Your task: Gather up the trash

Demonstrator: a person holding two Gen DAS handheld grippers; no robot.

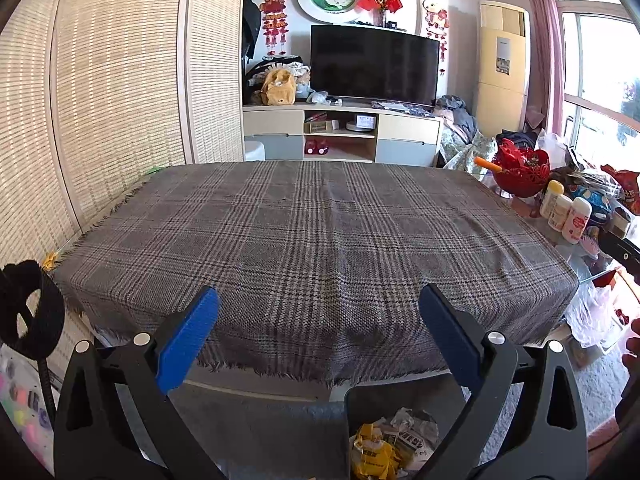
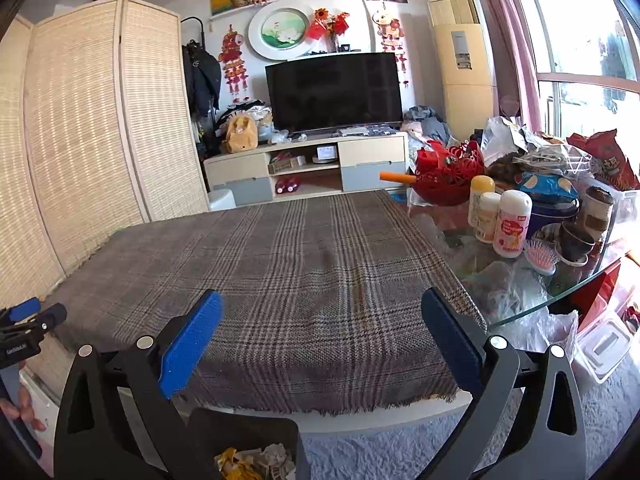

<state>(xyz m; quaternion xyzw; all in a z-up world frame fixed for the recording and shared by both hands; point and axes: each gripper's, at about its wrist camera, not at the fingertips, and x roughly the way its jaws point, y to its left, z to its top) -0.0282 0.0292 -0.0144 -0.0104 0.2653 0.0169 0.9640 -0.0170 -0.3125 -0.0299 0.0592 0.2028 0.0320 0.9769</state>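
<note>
Crumpled trash (image 1: 394, 446) in bin below both grippers, fingers (image 1: 188, 336) spread, empty

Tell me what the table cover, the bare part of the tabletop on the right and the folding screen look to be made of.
Table cover: woven fabric, likely wool-like, matte; plaid weave and frayed fringe show. Bare tabletop: apparently glass, glossy; a clear greenish edge with things visible through it. Folding screen: looks like woven reed or bamboo slats in pale wood frames; fine horizontal strips let light through.
</note>
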